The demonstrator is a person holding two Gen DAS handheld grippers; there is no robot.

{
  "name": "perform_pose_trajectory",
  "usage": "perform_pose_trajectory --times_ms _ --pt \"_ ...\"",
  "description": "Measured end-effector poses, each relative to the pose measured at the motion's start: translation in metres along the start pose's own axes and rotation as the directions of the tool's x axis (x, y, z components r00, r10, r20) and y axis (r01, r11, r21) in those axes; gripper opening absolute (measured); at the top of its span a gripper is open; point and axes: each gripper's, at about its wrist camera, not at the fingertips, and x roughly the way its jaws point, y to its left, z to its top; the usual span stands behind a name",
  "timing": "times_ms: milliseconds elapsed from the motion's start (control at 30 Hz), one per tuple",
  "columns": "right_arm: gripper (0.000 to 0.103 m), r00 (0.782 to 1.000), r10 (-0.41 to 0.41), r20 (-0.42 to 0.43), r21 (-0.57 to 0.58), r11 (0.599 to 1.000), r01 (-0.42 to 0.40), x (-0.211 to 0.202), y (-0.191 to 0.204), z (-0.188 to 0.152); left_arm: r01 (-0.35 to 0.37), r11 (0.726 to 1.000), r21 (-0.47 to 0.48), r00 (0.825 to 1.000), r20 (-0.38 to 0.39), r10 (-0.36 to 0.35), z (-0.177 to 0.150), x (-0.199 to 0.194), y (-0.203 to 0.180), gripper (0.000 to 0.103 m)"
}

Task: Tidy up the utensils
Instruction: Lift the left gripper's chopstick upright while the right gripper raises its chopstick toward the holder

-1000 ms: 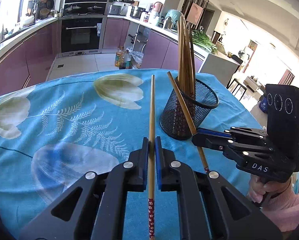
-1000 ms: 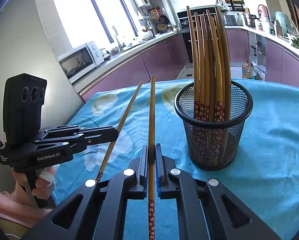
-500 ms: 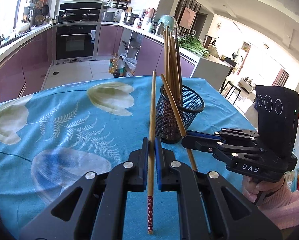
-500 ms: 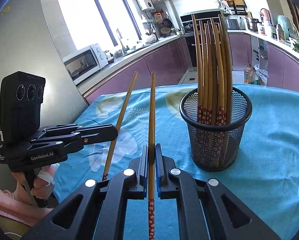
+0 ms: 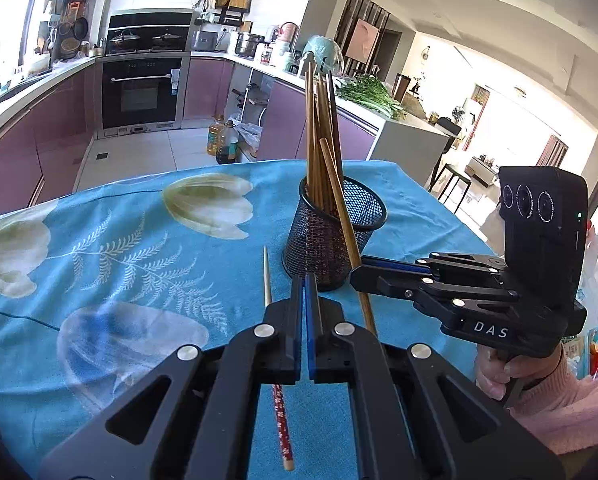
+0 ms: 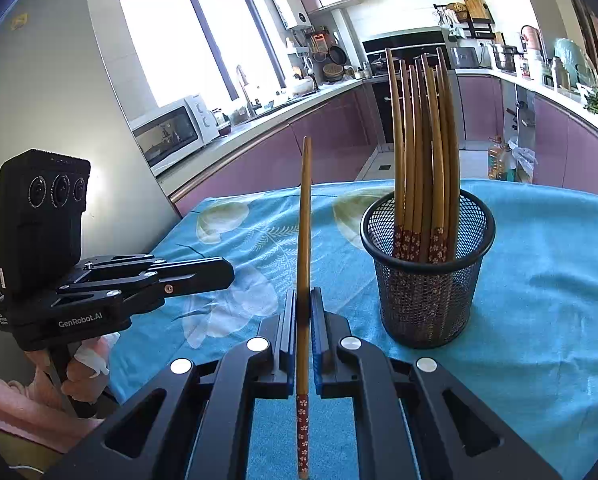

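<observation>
A black mesh cup [image 5: 331,236] [image 6: 427,276] stands on the blue flowered tablecloth and holds several wooden chopsticks [image 6: 423,152] upright. My left gripper [image 5: 304,292] is shut and empty. A chopstick [image 5: 273,344] with a red flowered end lies on the cloth below it, left of the cup. My right gripper [image 6: 304,308] is shut on another chopstick [image 6: 304,240], held tilted up, left of the cup. The right gripper [image 5: 363,276] with its chopstick [image 5: 341,216] shows in the left wrist view, close to the cup's front. The left gripper [image 6: 219,274] shows in the right wrist view.
The tablecloth [image 5: 119,248] covers a table whose far edge [image 5: 259,164] faces the kitchen floor. Purple cabinets, an oven [image 5: 143,92] and a microwave [image 6: 171,134] stand well behind. Each gripper is held by a hand in a pink sleeve [image 5: 555,396].
My left gripper has let go of its chopstick, which now lies on the cloth, and the jaws have closed empty. The right gripper keeps its chopstick and has come closer to the cup.
</observation>
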Motion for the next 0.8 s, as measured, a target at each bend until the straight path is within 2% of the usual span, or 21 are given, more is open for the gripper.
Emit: perform_pose_trajectory --times_ms 167,300,367,533,667,800 --pt "0.006 1.0 -0.004 -0.004 0.011 1.0 0.004 0.001 -0.003 -0.002 -0.027 1.0 0.016 0.999 -0.042 0.028 -0.004 0.011 0.001 0.003" --pt "0.006 1.0 -0.009 -0.015 0.015 1.0 0.009 0.007 0.0 -0.002 -0.056 0.997 0.05 0.99 -0.128 0.062 -0.012 0.037 0.003 0.02" --pt "0.006 1.0 -0.007 -0.02 0.018 1.0 0.008 0.008 -0.001 -0.003 -0.096 0.993 0.074 0.982 -0.156 0.107 -0.016 0.051 0.004 0.02" --pt "0.006 1.0 -0.015 -0.026 0.026 1.0 0.016 0.008 -0.004 -0.003 -0.143 0.983 0.114 0.961 -0.223 0.166 -0.021 0.086 0.007 0.02" --pt "0.006 0.999 -0.02 -0.03 0.035 0.999 0.021 0.008 -0.008 -0.004 -0.17 0.976 0.137 0.948 -0.249 0.2 -0.022 0.102 0.009 0.02" --pt "0.006 0.999 -0.017 -0.032 0.038 0.999 0.019 0.009 -0.009 -0.005 -0.185 0.971 0.153 0.943 -0.249 0.219 -0.019 0.11 0.007 0.018"
